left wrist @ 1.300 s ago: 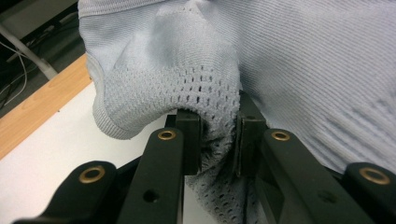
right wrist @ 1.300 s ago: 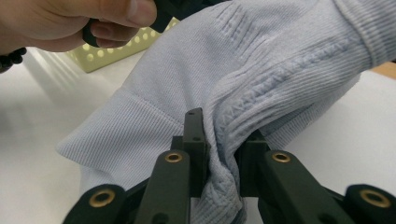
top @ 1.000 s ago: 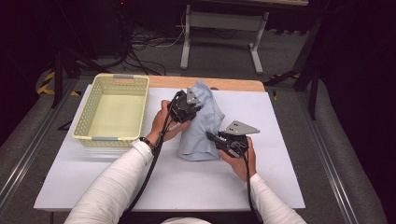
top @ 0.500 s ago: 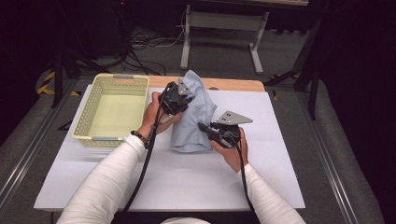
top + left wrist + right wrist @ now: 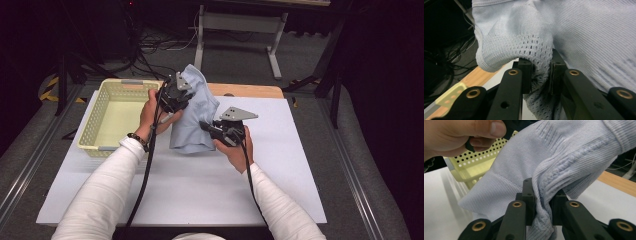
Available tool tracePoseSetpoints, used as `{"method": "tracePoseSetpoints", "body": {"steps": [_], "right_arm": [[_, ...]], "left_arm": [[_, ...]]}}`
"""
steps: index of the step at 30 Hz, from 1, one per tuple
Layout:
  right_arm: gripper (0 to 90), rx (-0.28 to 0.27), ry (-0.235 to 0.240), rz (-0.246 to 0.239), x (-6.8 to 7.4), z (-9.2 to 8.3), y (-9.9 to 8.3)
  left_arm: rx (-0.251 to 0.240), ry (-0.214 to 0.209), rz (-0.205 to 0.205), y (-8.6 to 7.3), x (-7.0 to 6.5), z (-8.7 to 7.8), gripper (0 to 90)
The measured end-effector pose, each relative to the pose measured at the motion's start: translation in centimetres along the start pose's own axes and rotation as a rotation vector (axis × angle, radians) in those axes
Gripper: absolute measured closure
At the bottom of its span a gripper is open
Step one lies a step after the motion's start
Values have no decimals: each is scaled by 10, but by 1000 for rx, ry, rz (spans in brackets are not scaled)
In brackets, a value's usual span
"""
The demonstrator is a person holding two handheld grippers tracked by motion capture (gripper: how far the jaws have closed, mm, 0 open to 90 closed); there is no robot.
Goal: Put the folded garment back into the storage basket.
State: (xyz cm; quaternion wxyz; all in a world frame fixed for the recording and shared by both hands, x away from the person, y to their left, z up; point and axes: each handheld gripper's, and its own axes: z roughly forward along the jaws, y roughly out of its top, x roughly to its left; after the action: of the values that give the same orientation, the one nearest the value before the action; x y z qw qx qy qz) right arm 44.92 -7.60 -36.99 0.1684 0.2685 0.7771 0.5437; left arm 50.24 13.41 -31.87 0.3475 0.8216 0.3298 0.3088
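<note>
A pale blue knitted garment hangs lifted above the white table top, just right of the yellow basket. My left gripper is shut on its upper part; in the left gripper view the fabric bunches between the pads. My right gripper is shut on the right side of the garment, lower down. In the right gripper view a ribbed fold is pinched between the pads, with the other hand and the basket behind.
The perforated yellow basket stands empty at the table's left. A wooden strip edges the far side. Beyond it are dark floor, cables and a metal stand. Grey rails run along both sides of the table.
Both hands have risen and shifted left toward the basket, lifting the garment off the table so it now hangs from the two grippers.
</note>
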Motion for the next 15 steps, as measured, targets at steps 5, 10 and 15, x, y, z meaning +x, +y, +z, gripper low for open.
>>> {"method": "tracePoseSetpoints", "body": {"steps": [5, 10, 15], "right_arm": [[790, -14, 18, -3, 3, 10, 8], [791, -21, 43, 11, 6, 20, 15], [792, -32, 62, 29, 11, 31, 22]], "left_arm": [[8, 24, -7, -1, 12, -8, 767], [17, 52, -7, -2, 21, -15, 767], [26, 79, -12, -6, 33, -22, 767]]}}
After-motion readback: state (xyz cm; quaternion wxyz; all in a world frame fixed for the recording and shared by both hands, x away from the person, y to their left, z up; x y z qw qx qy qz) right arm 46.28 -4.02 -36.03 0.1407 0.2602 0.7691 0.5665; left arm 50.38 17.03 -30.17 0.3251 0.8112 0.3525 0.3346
